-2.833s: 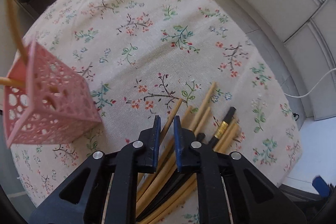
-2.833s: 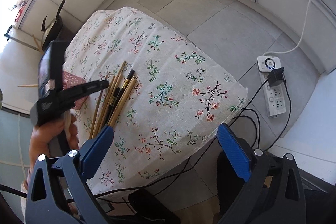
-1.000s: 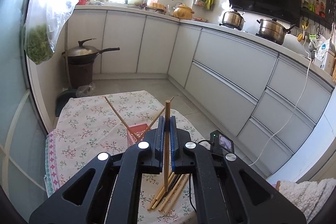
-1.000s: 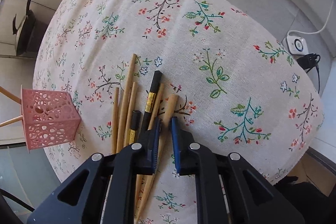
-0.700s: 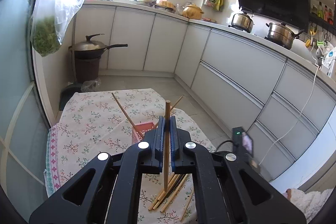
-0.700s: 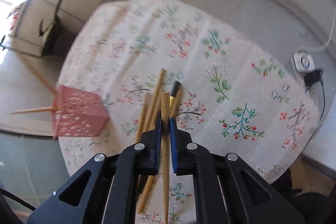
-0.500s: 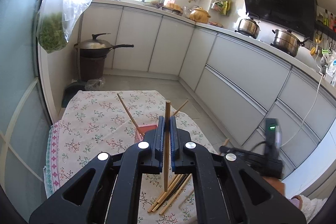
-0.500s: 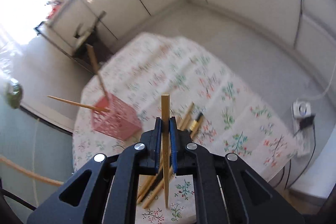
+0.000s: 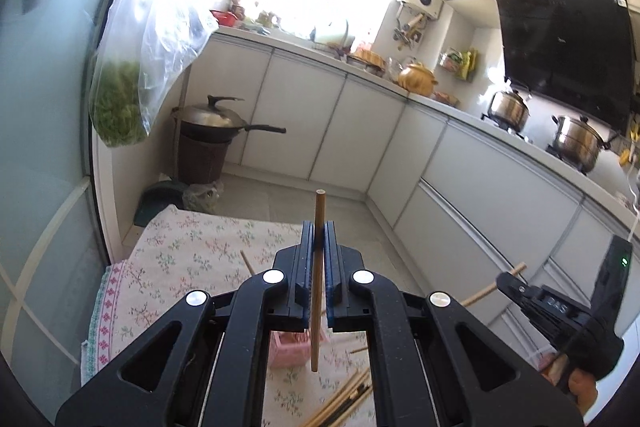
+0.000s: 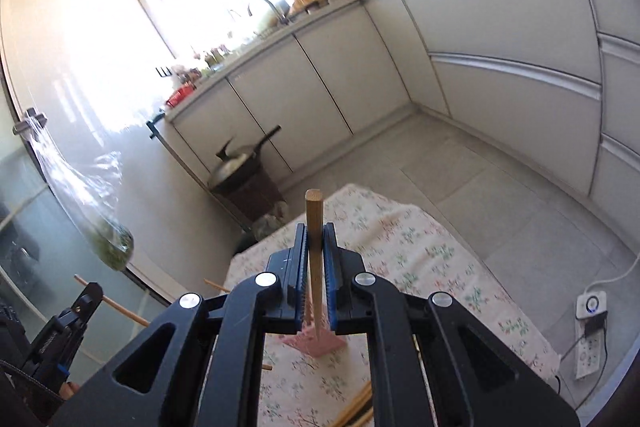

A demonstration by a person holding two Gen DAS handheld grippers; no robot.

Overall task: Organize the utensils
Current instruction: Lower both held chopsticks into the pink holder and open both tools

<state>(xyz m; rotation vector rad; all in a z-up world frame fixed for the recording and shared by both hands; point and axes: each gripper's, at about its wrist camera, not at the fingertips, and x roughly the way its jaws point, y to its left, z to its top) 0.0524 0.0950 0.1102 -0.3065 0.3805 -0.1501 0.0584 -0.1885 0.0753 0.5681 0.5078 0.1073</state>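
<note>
You have a chopstick in each hand. Your left hand-held gripper [image 9: 318,247] is clamped on a wooden chopstick [image 9: 317,279] that stands upright between the jaws, its lower tip hanging just above the pink holder [image 9: 289,345] on the desk [image 9: 168,259]. Your right hand-held gripper [image 10: 315,247] pinches a second wooden chopstick [image 10: 313,255] the same way, upright, with its lower end over the pink holder [image 10: 316,342] as that camera sees it. Whether either tip is already inside the holder's mouth cannot be told, since the gripper bodies hide most of it.

The step in hand looks like the drop-off: both sticks are lifted and lined up over the basket, and neither is let go yet. At least one stick already leans out of the holder, its end showing beside the left gripper [image 9: 246,261]. More loose chopsticks [image 9: 344,401] lie on the floral cloth near the bottom edge of the left view, so the task seems partway through.

For the next move, bring one stick down at a time so the two grippers do not crowd each other over the narrow opening. Keep the stick vertical, guide its tip past the rim and away from the leaning stick, then ease the jaws apart only when the tip is well down. The holder looks light, so a sideways nudge could tip it.
</note>
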